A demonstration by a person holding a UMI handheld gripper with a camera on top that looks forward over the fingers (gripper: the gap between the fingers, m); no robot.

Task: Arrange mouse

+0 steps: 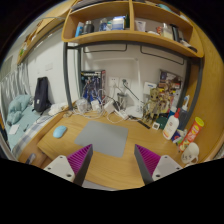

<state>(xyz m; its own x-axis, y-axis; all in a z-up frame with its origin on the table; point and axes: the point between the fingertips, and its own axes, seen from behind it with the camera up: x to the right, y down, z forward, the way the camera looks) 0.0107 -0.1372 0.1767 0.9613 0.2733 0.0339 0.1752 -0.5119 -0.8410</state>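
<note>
Tongs (pixel 113 163) held wide apart, nothing between the fingers, pink pads (pixel 80 160) facing inward. They hover above the near part of the wooden table (pixel 60 140). Mouse (pixel 60 131), pale blue, sits on the table ahead of the left finger and off to its left, just beside the left edge of the grey mouse mat (pixel 103 139); not on the mat as far as I can tell. Mat lies ahead of the tongs, roughly centred between them. Right of the mat: bottles (pixel 172 127) (white and orange ones, labels unreadable) near the table's right end. Back of table is cluttered with cables and small items. Wooden shelf (pixel 120 38) above, against white wall.
</note>
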